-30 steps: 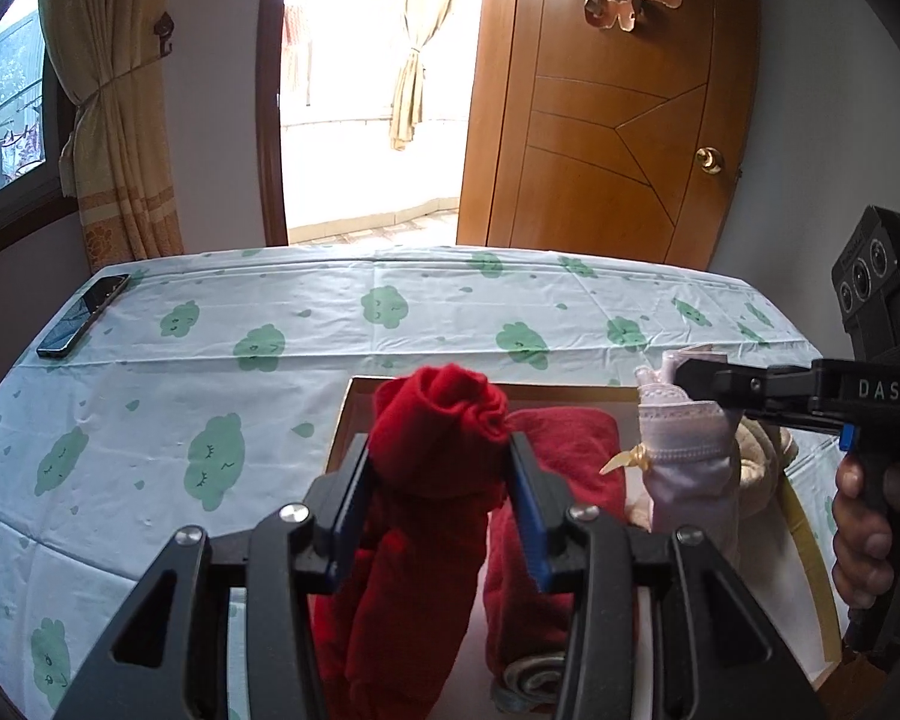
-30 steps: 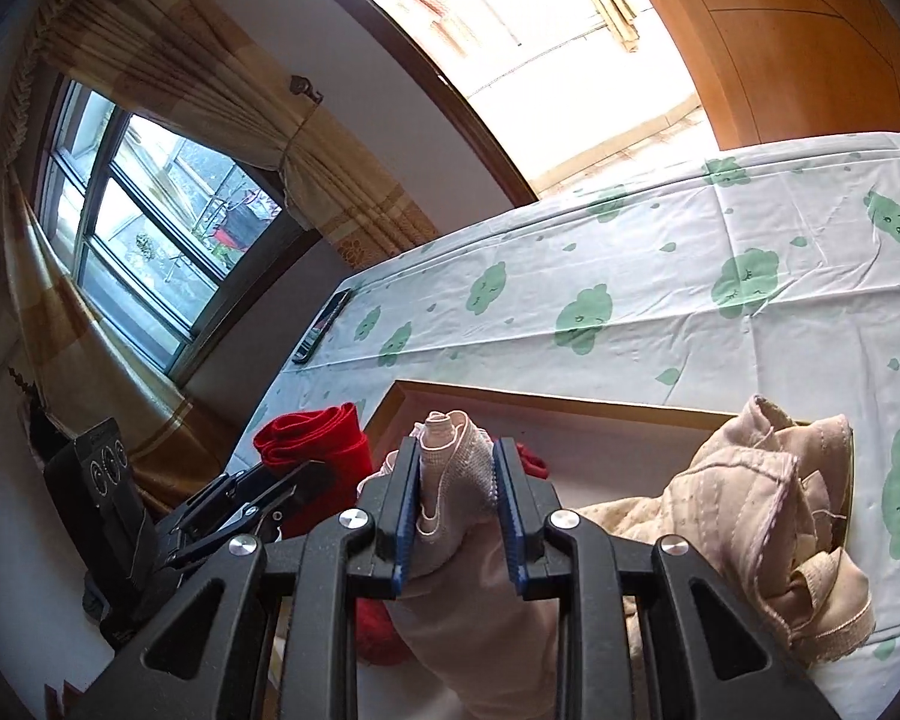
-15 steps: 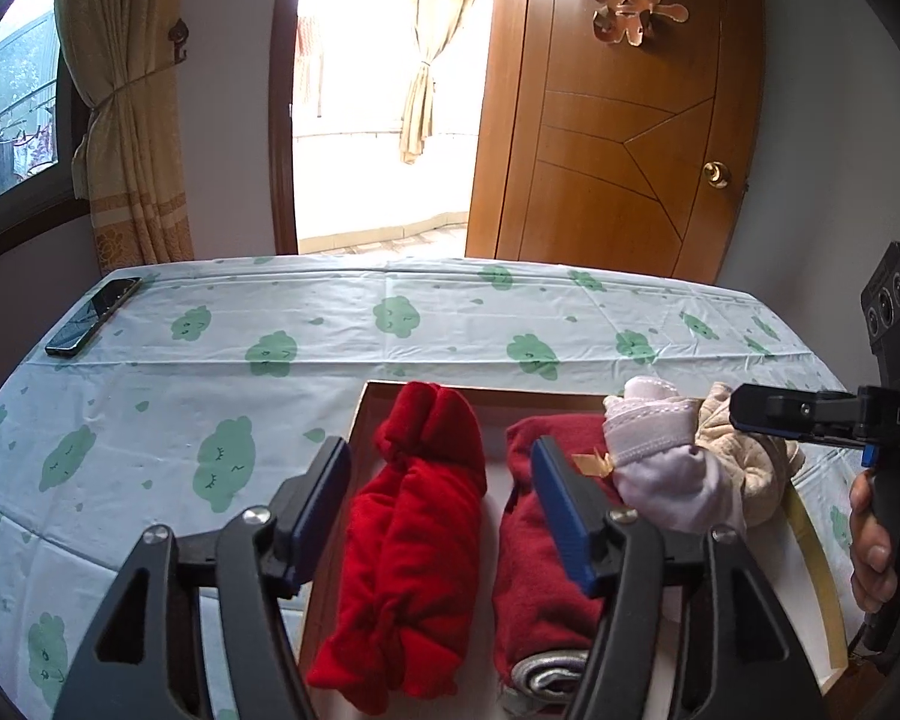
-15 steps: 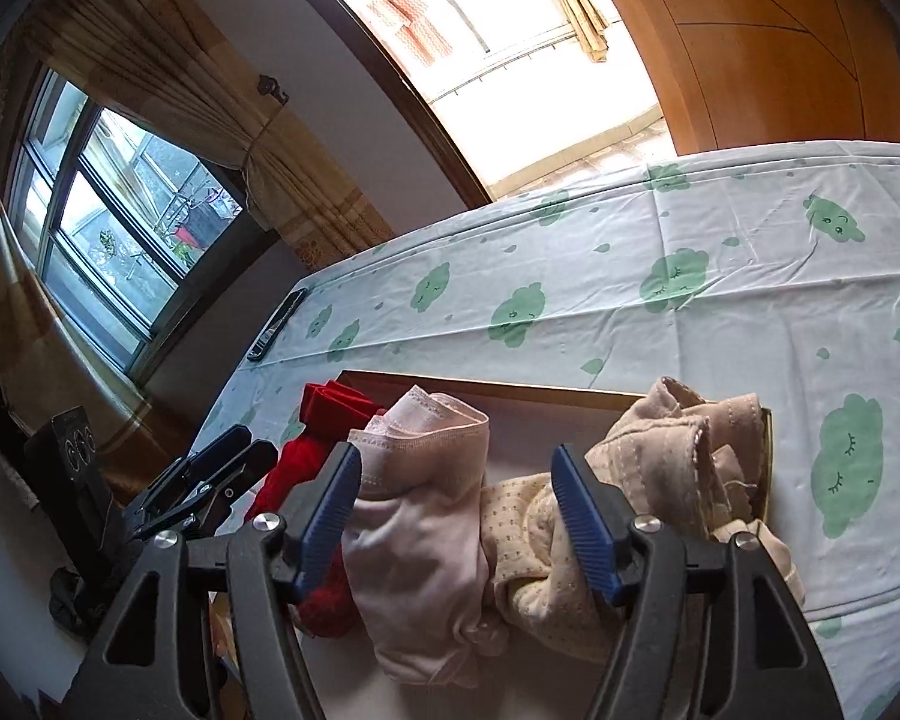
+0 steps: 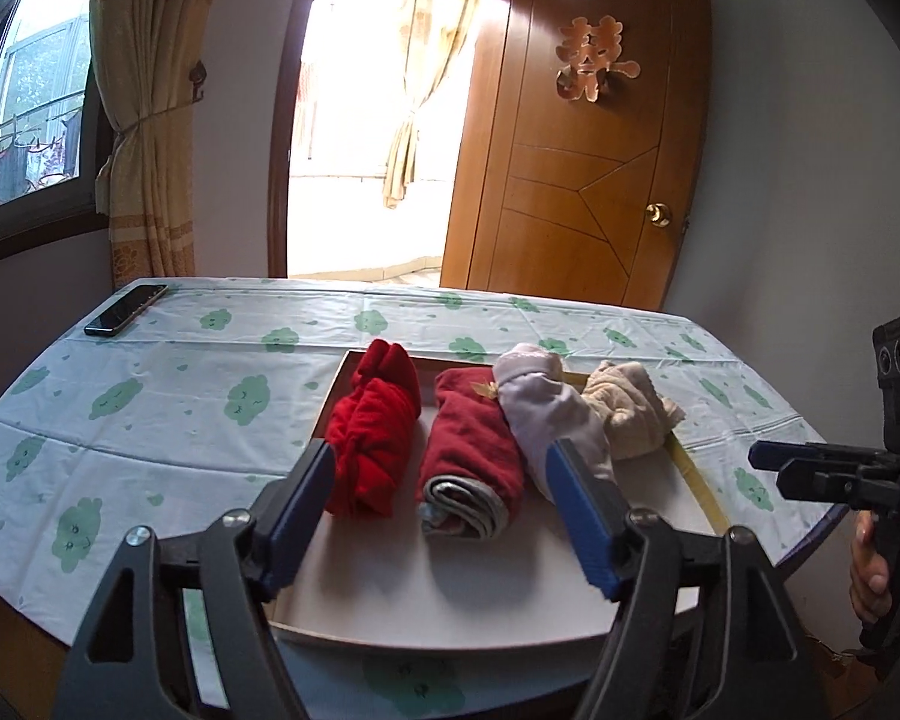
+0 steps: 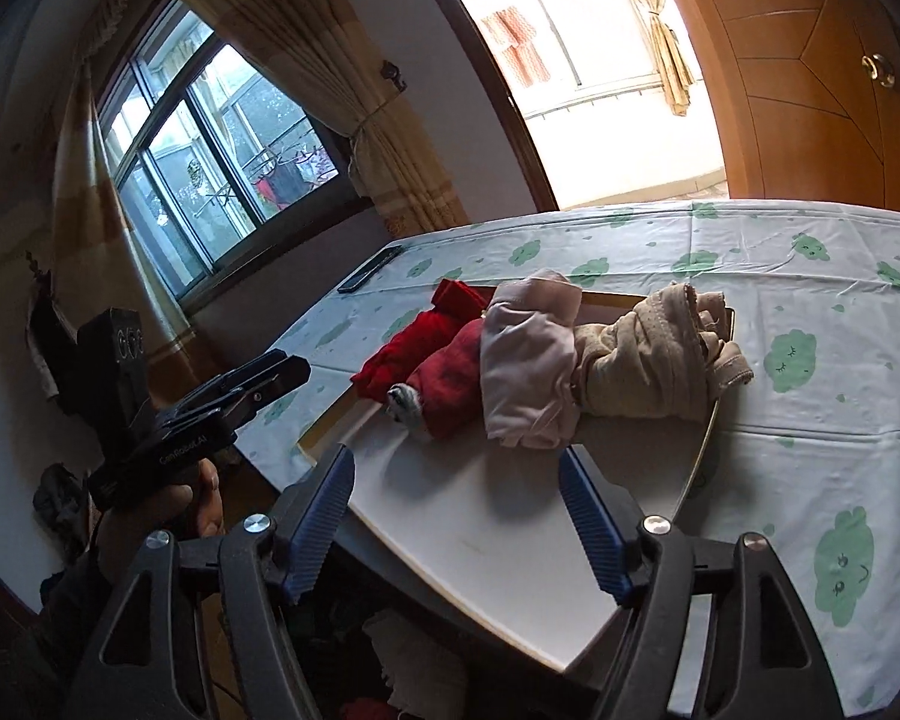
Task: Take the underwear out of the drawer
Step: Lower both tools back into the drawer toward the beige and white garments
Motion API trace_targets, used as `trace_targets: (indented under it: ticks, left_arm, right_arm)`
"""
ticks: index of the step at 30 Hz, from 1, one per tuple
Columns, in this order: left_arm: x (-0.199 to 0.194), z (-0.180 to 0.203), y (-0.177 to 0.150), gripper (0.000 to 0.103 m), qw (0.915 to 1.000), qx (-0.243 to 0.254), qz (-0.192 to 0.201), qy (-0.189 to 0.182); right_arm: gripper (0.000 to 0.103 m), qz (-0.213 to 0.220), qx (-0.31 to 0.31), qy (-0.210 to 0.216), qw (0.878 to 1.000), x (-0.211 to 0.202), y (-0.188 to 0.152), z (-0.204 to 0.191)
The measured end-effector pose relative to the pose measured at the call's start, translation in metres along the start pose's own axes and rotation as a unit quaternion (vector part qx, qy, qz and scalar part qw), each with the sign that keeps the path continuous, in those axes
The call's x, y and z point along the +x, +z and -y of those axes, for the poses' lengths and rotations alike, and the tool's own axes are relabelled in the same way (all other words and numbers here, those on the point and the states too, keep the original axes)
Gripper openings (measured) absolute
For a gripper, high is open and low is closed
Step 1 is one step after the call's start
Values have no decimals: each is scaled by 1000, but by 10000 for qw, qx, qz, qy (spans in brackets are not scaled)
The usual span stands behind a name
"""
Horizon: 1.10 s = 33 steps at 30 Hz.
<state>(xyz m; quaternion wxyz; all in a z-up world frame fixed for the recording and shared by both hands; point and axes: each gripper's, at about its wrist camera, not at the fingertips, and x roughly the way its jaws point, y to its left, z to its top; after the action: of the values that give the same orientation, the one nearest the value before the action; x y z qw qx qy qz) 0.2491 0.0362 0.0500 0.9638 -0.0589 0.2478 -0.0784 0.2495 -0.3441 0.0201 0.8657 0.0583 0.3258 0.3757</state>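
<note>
Left claw (image 5: 444, 501), right claw (image 6: 459, 516): both just opening, jaws wide, nothing between.

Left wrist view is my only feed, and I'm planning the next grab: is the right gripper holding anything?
Observer: No. The right gripper has just been opening. Nothing sits between its blue pads, and the pink underwear lies in the drawer ahead of it.
Operator: How does my left gripper look from outside?
Observer: A hand grips its handle. The left gripper points at the drawer's left side and touches no garment; its jaws have just been opening too.
Operator: Anything below the table edge?
Observer: Dark clutter lies on the floor there.
</note>
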Motion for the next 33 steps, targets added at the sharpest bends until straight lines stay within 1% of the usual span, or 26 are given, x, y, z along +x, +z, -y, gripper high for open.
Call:
trace_targets:
  ticks: [5, 8, 11, 13, 14, 19, 21, 23, 27, 30, 33]
  left_arm:
    - [-32, 17, -29, 75, 9998, 34, 119, -148]
    - [-46, 26, -51, 77, 9997, 58, 83, -207]
    - [-56, 30, -72, 80, 9997, 99, 29, -205]
    - [-62, 28, -87, 83, 9999, 73, -2, -77]
    - [-64, 26, -95, 86, 10000, 48, -31, -30]
    - [-75, 7, -130, 88, 9992, -319, -208, 134]
    - [-79, -1, -141, 89, 9984, -370, -284, 328]
    - [-82, -11, -149, 89, 9971, -417, -339, 542]
    - [-90, -32, -162, 91, 9942, -672, -366, 756]
    - [-89, -38, -175, 91, 9928, -704, -510, 823]
    - [-86, -38, -186, 91, 9926, -739, -627, 736]
  right_arm:
    - [74, -17, -548, 130, 9984, -29, -40, -28]
    - [75, -75, -683, 197, 9974, -38, -66, -37]
    - [76, -164, -789, 245, 9964, -41, -90, -41]
    - [76, -272, -877, 216, 9955, -39, -106, -43]
    - [76, -329, -925, 219, 9949, -37, -114, -44]
    - [77, -651, -1019, 119, 9926, -15, -144, -42]
    - [77, -802, -1052, 52, 9912, -2, -153, -42]
    - [77, -965, -1074, 86, 9895, 9, -158, -42]
    - [77, -1239, -1141, 44, 9857, 32, -163, -44]
    - [77, -1357, -1128, 25, 9843, 47, -163, -45]
    - [77, -1429, -1199, -34, 9825, 58, -165, -53]
